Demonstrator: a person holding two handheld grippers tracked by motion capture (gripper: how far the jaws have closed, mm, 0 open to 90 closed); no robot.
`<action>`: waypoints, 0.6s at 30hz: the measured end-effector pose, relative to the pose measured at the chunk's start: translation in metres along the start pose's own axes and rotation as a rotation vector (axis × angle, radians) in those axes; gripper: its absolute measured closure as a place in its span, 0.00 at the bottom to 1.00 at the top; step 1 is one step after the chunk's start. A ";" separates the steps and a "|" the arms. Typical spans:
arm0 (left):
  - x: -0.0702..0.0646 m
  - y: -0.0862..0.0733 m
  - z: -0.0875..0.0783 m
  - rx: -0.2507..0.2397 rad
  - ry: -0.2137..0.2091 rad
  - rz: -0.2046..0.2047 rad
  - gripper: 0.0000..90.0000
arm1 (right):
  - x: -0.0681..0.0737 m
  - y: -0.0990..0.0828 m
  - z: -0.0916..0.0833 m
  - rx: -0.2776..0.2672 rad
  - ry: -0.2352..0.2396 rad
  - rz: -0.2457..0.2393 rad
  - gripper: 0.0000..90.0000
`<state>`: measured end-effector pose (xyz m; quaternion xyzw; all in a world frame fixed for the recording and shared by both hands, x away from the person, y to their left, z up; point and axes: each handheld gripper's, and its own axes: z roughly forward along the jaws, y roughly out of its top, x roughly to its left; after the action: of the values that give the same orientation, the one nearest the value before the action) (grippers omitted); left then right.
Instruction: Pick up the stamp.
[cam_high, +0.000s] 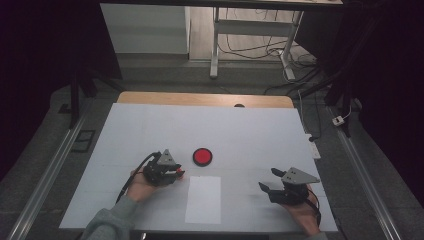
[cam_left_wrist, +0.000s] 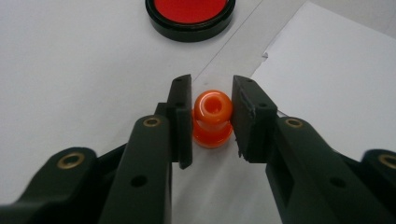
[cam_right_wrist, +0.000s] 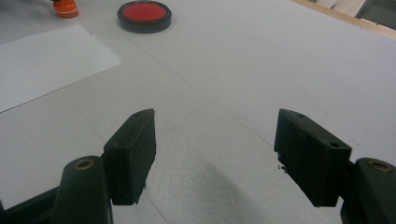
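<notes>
Left tool (cam_left_wrist: 212, 116) clenched on a small glossy orange peg (cam_left_wrist: 213, 119), waisted, hollow at the top, standing upright on the white surface (cam_high: 250, 135), near-left of the red black-rimmed disc (cam_high: 202, 156), beside a paper sheet (cam_high: 203, 199). Right tool (cam_right_wrist: 215, 156) released, jaws wide.

Room: dim, dark vignetted edges
White tabletop (cam_high: 150, 130): evenly lit — soft shadows
Close views: slightly grainy — near jaws blurred
</notes>
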<state>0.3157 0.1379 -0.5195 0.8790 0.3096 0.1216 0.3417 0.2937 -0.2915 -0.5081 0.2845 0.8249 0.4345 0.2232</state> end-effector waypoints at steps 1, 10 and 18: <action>0.000 0.000 0.000 0.001 0.000 0.001 0.79 | 0.000 0.000 0.000 0.000 0.000 -0.001 0.32; 0.000 0.000 -0.001 -0.001 0.006 0.002 0.80 | 0.000 0.000 0.000 -0.001 -0.002 -0.001 0.32; 0.001 0.000 -0.004 -0.020 0.006 -0.008 0.81 | 0.000 0.001 -0.001 -0.003 0.001 0.000 0.32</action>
<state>0.3151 0.1407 -0.5166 0.8739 0.3131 0.1258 0.3500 0.2935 -0.2916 -0.5074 0.2840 0.8243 0.4359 0.2233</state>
